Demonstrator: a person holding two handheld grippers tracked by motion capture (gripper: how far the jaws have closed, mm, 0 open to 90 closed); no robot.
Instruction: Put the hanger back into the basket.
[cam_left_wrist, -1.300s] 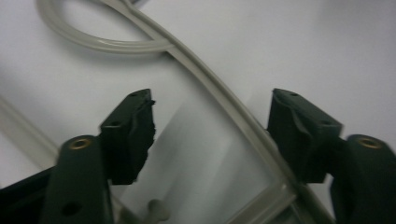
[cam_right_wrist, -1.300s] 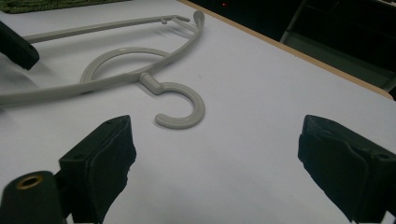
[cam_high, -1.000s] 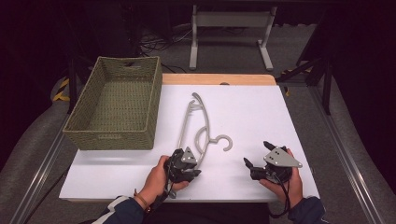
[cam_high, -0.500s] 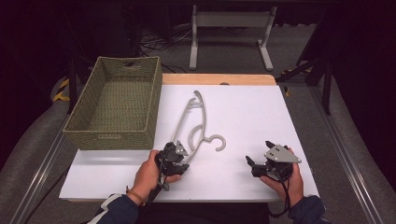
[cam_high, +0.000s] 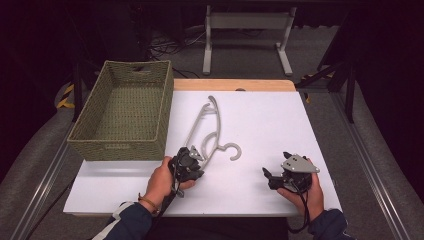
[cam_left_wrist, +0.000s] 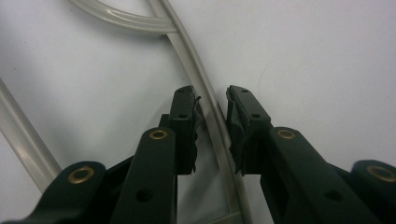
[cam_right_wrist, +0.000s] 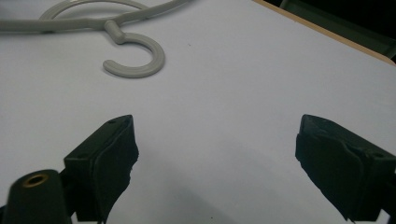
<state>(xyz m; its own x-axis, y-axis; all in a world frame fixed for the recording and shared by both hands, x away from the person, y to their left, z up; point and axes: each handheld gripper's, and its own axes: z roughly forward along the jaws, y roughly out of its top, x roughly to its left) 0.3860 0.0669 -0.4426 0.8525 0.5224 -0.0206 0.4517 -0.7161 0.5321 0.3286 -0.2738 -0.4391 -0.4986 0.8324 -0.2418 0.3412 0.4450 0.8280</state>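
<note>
Basket (cam_high: 122, 112) of green weave sits at the table's (cam_high: 280, 120) left, beside it the grey hanger (cam_high: 207, 127) lies flat, its lower bar between the left gripper's (cam_left_wrist: 212, 119) narrowly parted jaws, which are not clearly clamped, while the right gripper (cam_right_wrist: 215, 144) rests wide open and empty, well apart

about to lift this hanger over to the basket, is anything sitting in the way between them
Nothing visible does. The hanger lies flat on the white table right beside the woven basket, with bare surface between them. The basket's near wall is the one thing to clear. The left gripper already straddles a hanger bar, jaws not yet closed.
</note>
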